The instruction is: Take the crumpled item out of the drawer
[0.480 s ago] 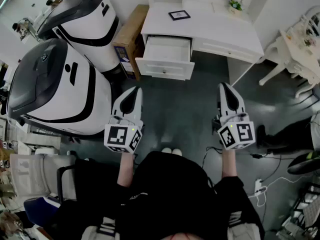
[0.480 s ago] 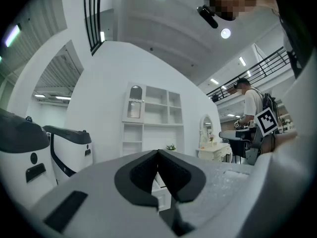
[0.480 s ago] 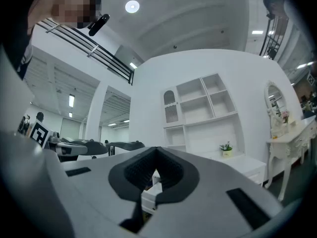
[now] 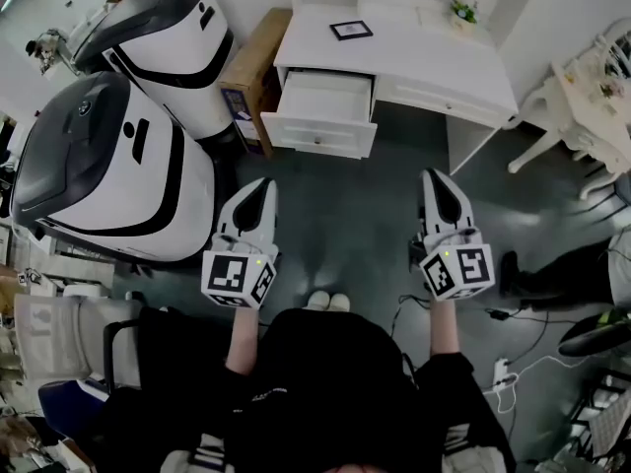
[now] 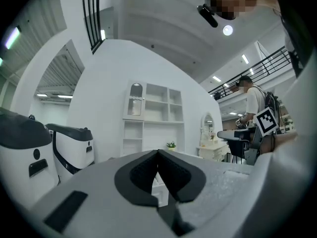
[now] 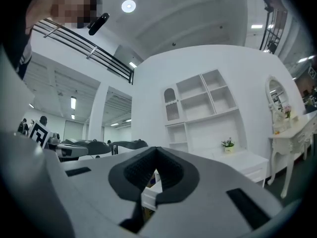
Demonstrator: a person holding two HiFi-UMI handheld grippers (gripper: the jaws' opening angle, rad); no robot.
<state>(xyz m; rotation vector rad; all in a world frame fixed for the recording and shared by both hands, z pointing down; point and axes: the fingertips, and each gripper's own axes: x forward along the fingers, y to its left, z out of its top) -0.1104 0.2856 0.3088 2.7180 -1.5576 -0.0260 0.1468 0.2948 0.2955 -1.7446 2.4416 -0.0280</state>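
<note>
The white desk stands at the far side of the grey floor, its left drawer pulled open. The drawer's inside looks plain white from the head view, and I cannot make out a crumpled item in it. My left gripper and right gripper are held side by side in the air, well short of the desk and pointing toward it. Both are shut with nothing between the jaws. In the left gripper view, the left gripper has its jaws meeting at the tip. The right gripper looks the same in its own view.
Two large white-and-black machines fill the left side. A brown cardboard box stands between them and the desk. A picture frame and a small plant sit on the desk. White furniture and floor cables are at right.
Both grippers have drifted slightly to the left in the head view. Their jaws stay shut and the drawer stays open.
</note>
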